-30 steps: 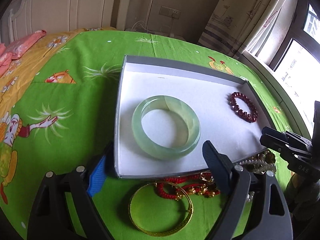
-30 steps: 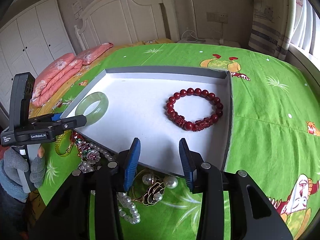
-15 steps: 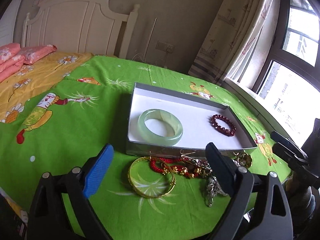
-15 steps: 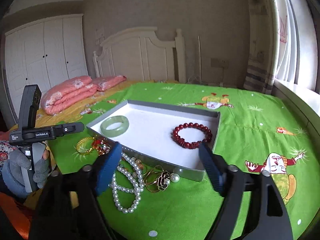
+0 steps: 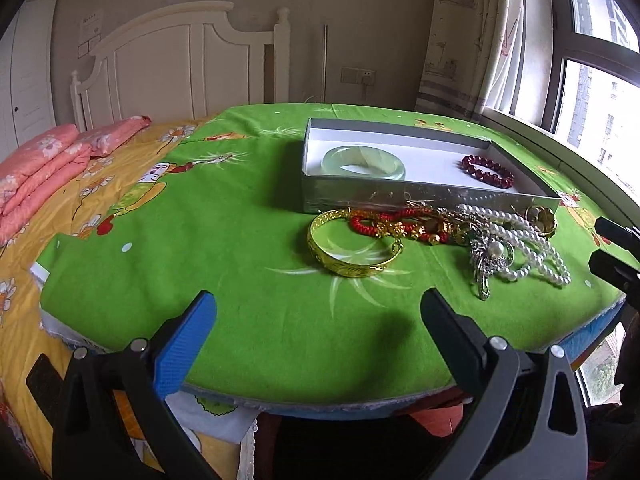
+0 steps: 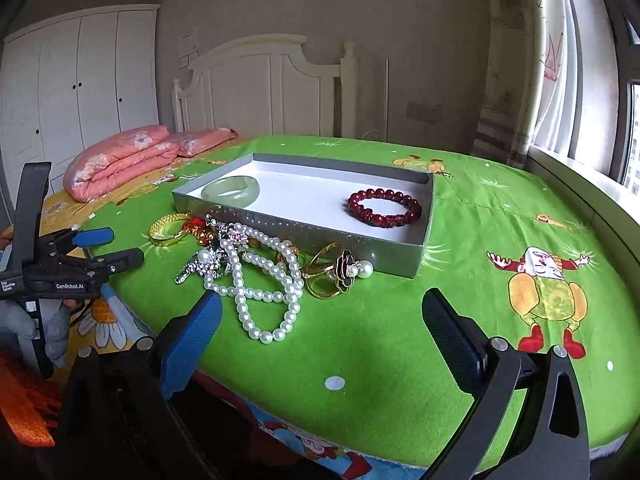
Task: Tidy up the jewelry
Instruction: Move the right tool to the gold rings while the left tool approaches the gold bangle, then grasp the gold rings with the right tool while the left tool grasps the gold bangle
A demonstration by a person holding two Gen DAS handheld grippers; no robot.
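both hand-held grippers, left (image 5: 318, 318) and right (image 6: 320, 318), have pulled back wide and empty; jade bangle (image 5: 363, 162) and red bracelet (image 6: 385, 207) sit in the box (image 6: 304, 227), the jewelry pile (image 6: 256, 264) awaits.

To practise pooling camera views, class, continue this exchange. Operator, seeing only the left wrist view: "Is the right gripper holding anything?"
Observer: No. The right gripper is open and empty.
Operator: What lies nearest it?
Observer: The pearl necklace, loose on the green cloth just ahead.
Operator: And the gold piece by the box's corner?
Observer: It is a gold ring with a black flower and a pearl, outside the box, against its wall.
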